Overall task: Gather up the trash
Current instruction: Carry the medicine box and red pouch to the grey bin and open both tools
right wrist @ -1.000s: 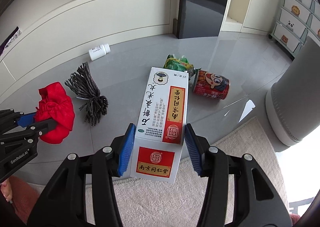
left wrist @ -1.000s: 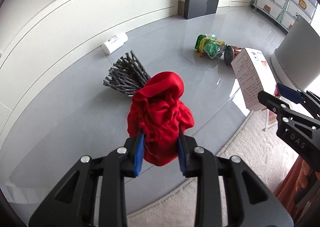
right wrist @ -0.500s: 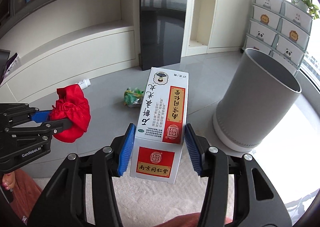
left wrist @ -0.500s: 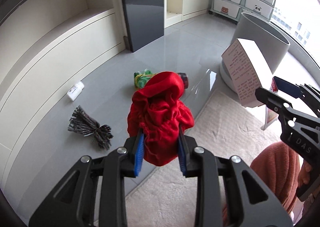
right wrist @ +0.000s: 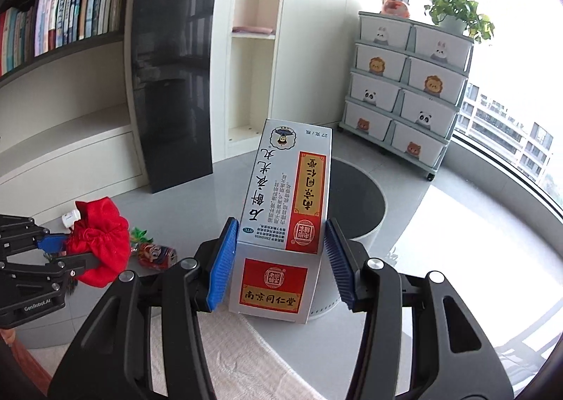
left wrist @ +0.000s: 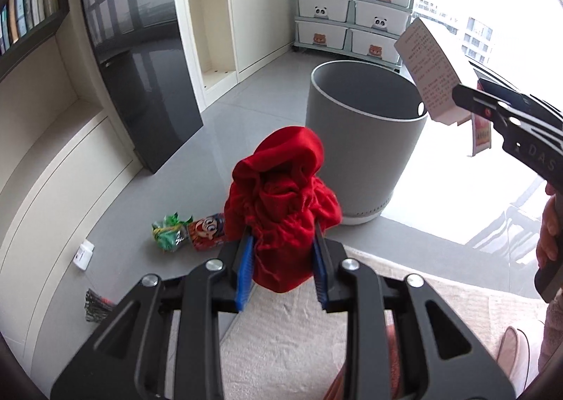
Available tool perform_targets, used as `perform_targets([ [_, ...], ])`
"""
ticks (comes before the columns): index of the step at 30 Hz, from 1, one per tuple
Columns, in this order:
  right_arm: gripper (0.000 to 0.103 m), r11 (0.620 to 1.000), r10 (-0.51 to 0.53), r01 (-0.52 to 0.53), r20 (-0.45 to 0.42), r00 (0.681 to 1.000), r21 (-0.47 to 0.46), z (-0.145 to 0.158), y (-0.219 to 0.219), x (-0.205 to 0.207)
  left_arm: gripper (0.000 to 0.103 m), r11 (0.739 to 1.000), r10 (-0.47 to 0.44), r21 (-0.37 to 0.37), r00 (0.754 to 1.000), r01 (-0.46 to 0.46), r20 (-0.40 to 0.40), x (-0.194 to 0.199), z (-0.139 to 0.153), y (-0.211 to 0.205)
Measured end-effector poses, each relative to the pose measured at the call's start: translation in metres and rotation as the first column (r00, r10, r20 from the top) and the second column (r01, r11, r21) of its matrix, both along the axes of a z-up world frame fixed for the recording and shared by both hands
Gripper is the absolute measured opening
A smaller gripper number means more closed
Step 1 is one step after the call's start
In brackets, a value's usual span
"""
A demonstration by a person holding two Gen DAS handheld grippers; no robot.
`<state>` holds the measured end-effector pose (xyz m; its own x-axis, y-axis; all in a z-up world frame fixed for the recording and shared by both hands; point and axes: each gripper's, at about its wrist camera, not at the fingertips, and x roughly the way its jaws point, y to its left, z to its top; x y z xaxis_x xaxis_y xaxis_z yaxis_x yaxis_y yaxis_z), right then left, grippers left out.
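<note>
Landmark: grey bin (left wrist: 366, 139). Left of it, left gripper (left wrist: 281, 269) pinches red cloth pouch (left wrist: 285, 202), held aloft short of the rim. Right gripper (right wrist: 279, 259) clamps medicine box (right wrist: 288, 195) in front of bin opening.

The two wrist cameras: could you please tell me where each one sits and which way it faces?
Left wrist: on the left claw, facing down past its red cloth bag to the grey bin; the right claw and a hand show.
Right wrist: on the right claw, facing along its medicine box at the bin and drawer unit; the left claw shows.
Shared: bag, box, bin, drawers, floor litter.
</note>
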<state>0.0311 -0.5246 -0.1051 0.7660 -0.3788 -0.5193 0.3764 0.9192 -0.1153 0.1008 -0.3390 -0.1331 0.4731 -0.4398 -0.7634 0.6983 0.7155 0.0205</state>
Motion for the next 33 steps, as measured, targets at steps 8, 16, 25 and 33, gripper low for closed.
perform_targets([
  [8, 0.048, 0.999, -0.027, 0.027, 0.021, 0.999, -0.022, 0.028, -0.053, 0.025, 0.029, 0.998, -0.064, -0.003, 0.997, 0.065, 0.043, 0.022, 0.018, -0.062],
  [16, 0.061, 0.998, -0.061, 0.060, 0.016, 0.998, 0.012, 0.021, -0.093, 0.049, 0.029, 0.992, -0.124, 0.021, 0.990, 0.123, 0.071, 0.039, 0.023, -0.110],
  [25, 0.061, 0.998, -0.060, 0.060, 0.016, 0.998, -0.017, 0.016, -0.109, 0.053, 0.029, 0.984, -0.179, 0.017, 0.983, 0.178, 0.052, 0.050, 0.016, -0.160],
  [33, 0.061, 0.996, -0.083, 0.083, 0.008, 0.997, -0.031, 0.020, -0.131, 0.043, 0.030, 0.980, -0.197, -0.013, 0.980, 0.198, 0.015, 0.064, 0.012, -0.196],
])
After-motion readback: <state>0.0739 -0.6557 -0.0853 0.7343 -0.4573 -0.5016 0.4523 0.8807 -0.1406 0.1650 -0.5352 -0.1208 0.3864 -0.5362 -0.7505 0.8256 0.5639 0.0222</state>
